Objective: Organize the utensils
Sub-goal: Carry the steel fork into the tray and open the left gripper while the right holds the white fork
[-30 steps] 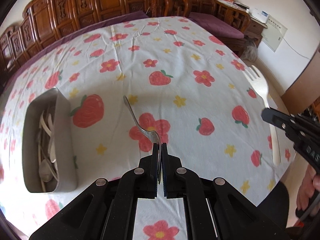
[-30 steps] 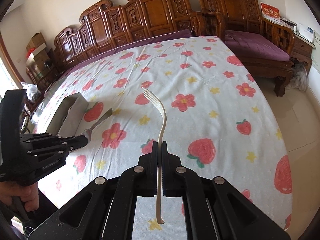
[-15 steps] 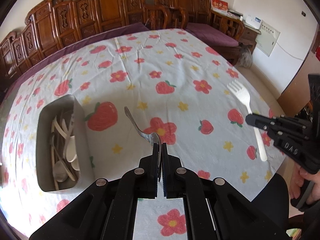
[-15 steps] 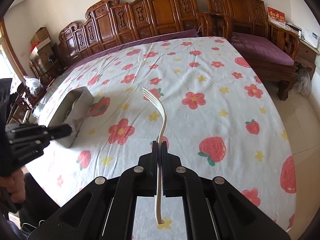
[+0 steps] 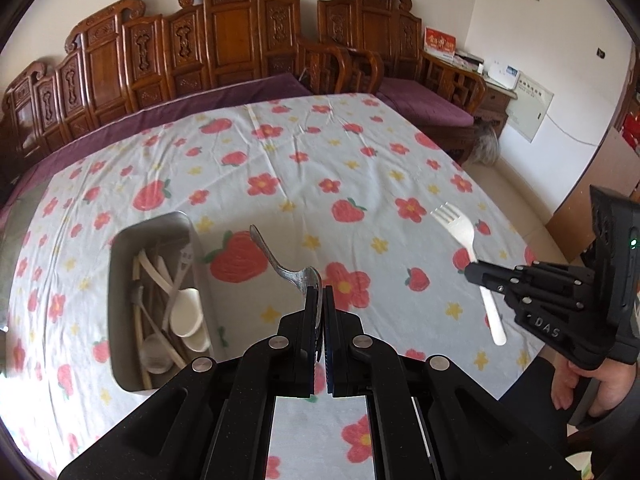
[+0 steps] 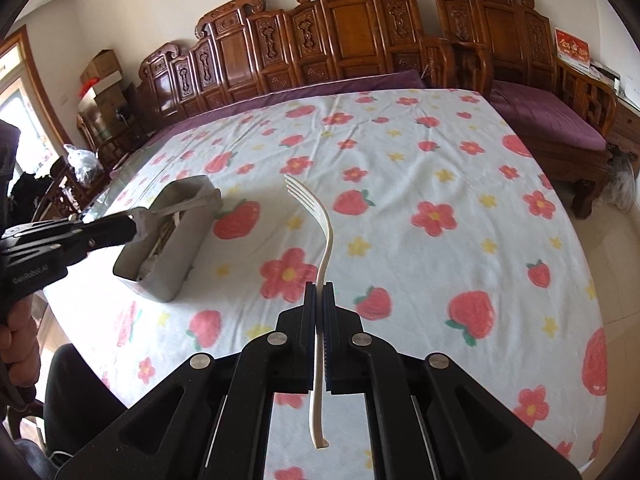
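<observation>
My left gripper (image 5: 320,292) is shut on a metal spoon (image 5: 280,266), gripped at the bowl, with the handle pointing up and away above the table. It also shows in the right wrist view (image 6: 132,227), beside the grey metal tray (image 6: 188,248). My right gripper (image 6: 319,290) is shut on a white plastic fork (image 6: 326,240), tines up and away; it shows at the right of the left wrist view (image 5: 464,236). The tray (image 5: 200,256) lies left of the spoon and holds several white and metal utensils (image 5: 186,312).
The table carries a white cloth with strawberries and flowers (image 5: 352,168). Carved wooden benches with purple cushions (image 6: 548,116) stand behind and to the right. The table's right edge drops to a tiled floor (image 6: 612,240). The person's hand (image 5: 588,392) holds the right gripper.
Both grippers have risen and drawn back from the table with their utensils. The tray now sits nearer the spoon in the left wrist view, and the left gripper is by the tray.
</observation>
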{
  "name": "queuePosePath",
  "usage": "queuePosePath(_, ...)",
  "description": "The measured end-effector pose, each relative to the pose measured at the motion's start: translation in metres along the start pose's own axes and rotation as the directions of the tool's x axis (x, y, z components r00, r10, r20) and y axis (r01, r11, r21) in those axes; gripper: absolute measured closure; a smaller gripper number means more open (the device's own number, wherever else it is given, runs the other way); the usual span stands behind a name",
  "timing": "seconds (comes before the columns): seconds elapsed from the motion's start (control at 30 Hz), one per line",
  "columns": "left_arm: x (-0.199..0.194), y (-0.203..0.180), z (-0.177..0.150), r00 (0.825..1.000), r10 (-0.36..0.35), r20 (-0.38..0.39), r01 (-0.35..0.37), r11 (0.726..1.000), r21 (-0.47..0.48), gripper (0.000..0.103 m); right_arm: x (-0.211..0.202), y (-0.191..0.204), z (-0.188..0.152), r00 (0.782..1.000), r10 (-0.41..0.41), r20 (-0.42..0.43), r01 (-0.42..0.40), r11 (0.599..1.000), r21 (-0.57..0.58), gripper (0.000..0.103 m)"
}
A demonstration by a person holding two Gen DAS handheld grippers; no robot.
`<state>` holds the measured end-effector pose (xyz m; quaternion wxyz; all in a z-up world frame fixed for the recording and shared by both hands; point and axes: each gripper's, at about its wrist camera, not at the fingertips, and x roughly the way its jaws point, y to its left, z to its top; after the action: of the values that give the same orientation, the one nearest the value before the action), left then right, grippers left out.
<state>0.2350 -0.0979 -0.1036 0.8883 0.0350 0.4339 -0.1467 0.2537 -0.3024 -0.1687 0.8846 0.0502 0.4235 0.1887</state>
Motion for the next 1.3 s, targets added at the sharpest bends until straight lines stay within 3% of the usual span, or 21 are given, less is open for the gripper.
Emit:
queuePosePath(0.27,-0.016,0.044,0.005,0.999,0.022,0.04,-0.021,0.999,-0.037,0.101,0.03,0.045,0.024,0.999,0.041,-0.028,-0.042,0.998,-0.042,0.099)
queuePosePath(0.7,0.002,0.115,-0.01,1.0,0.026,0.017,-0.023,0.993,-0.114,0.101,0.064,0.117,0.053,0.994,0.088,-0.065,-0.096,0.986,-0.14,0.099)
queuePosePath(1.3,0.025,0.158,-0.028,1.0,-0.027,0.011,0.028,0.984,-0.178,0.098,0.099,0.167,0.056,0.987,0.086,-0.136,-0.113,0.971,-0.212,0.099)
